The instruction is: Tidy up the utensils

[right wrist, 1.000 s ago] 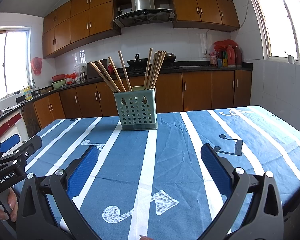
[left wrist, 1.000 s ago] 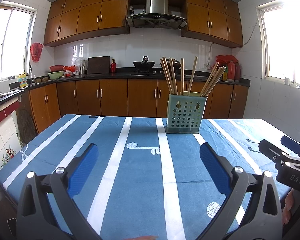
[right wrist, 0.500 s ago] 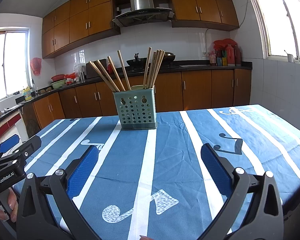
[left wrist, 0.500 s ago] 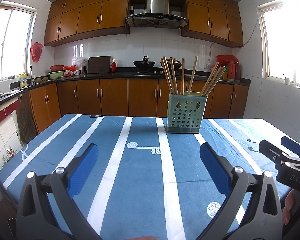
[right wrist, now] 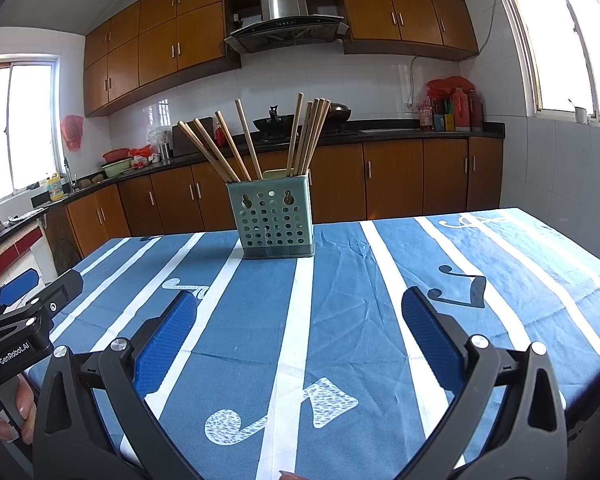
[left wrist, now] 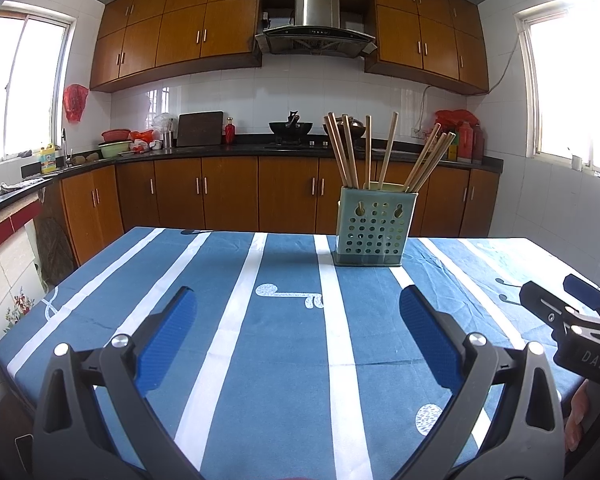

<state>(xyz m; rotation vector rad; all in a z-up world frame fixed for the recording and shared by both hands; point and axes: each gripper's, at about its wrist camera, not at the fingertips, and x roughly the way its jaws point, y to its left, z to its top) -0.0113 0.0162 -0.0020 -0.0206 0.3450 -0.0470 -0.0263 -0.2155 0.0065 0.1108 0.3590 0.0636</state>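
Observation:
A green perforated utensil holder [left wrist: 373, 228] stands upright at the far side of the table, also in the right wrist view [right wrist: 274, 219]. Several wooden chopsticks [left wrist: 384, 152] stand in it, leaning apart [right wrist: 252, 140]. My left gripper [left wrist: 298, 320] is open and empty, low over the near edge of the table. My right gripper [right wrist: 298, 320] is open and empty, also near the front edge. Each gripper shows at the side of the other's view: the right one [left wrist: 556, 308] and the left one [right wrist: 32, 292].
The table has a blue cloth with white stripes [left wrist: 260, 340]. Behind it runs a kitchen counter [left wrist: 220, 150] with brown cabinets, a wok and bottles. Tiled walls and windows are on both sides.

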